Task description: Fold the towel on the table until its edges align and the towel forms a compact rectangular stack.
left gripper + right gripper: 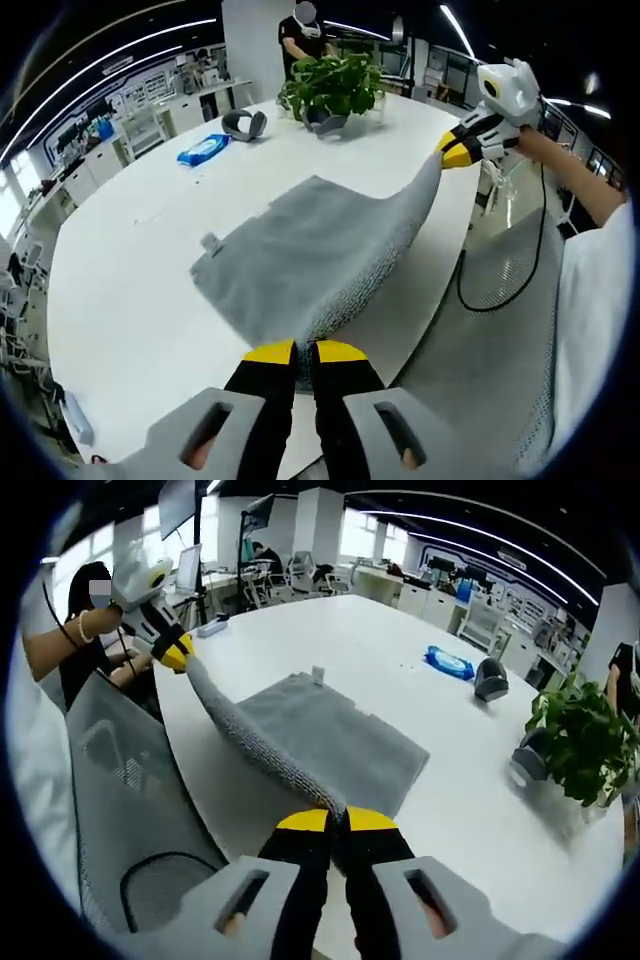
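At the bottom centre of the left gripper view, the left claw (304, 352) has its yellow-tipped jaws pinched together on one near corner of the grey towel (300, 255), and the right claw (462, 150), at the upper right of that frame, grips the other near corner. The right gripper view mirrors this: the right claw (338, 820) is clamped on the cloth at the bottom centre, the left claw (176, 655) holding its corner at the upper left. Between the two claws the towel's near edge is lifted off the white surface (130, 300) and hangs in a shallow curve, while the far half lies flat toward the middle of the frame, a small label at its far-left edge. That lifted edge is the towel's long axis, running from one claw to the other; the flat part lies straight ahead of both, so both are equally near it. By my reading, the next move is to carry the raised edge forward onto the far edge. A potted plant (335, 88), a blue wipes pack (203, 149) and a grey headset (244, 123) sit well beyond the towel.
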The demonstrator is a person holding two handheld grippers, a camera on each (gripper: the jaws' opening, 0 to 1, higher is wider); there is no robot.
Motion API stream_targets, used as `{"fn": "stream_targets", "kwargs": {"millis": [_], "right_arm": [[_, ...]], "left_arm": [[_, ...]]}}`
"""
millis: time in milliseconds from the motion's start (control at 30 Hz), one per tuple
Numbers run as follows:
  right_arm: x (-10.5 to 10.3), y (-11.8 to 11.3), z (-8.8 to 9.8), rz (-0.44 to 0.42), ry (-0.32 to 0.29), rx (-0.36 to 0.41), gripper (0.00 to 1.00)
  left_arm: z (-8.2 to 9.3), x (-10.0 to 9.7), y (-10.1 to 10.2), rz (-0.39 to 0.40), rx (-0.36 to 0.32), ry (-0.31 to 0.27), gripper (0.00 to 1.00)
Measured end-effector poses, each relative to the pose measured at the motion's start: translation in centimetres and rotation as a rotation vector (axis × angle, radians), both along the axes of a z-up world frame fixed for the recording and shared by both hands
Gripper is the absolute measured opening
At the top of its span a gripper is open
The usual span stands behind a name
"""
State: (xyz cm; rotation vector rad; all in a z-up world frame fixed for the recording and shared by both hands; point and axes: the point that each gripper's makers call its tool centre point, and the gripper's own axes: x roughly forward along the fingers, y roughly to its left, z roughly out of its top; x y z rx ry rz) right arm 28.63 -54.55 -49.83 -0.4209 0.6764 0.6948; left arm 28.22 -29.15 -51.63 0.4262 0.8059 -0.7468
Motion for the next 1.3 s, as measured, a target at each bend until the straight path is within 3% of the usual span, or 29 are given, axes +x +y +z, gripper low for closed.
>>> {"fn": "stream_targets", "kwargs": {"millis": [300,500,1000,1300], "right_arm": [[4.0,0.1,1.1,-0.036,-0.050,0.024,0.01],[6.5,0.1,0.8,-0.069,-0.049,0.040,0.01],[11.8,0.1,-2.8,-0.091,-0.043,-0.067,0.02],[14.3,0.1,-6.4,-0.174,-0.063,-0.110,0.02]], "left_arm": [[1.3,4.0,0.3,0.010,0.019,-0.041,0.06],[0.9,6.3,0.4,0.035,0.030,-0.044,0.06],[-1.6,11.6,0.5,0.102,0.068,-0.034,0.06],[-4.0,14.2,0.6,0.212,0.026,-0.029,0.06]]}}
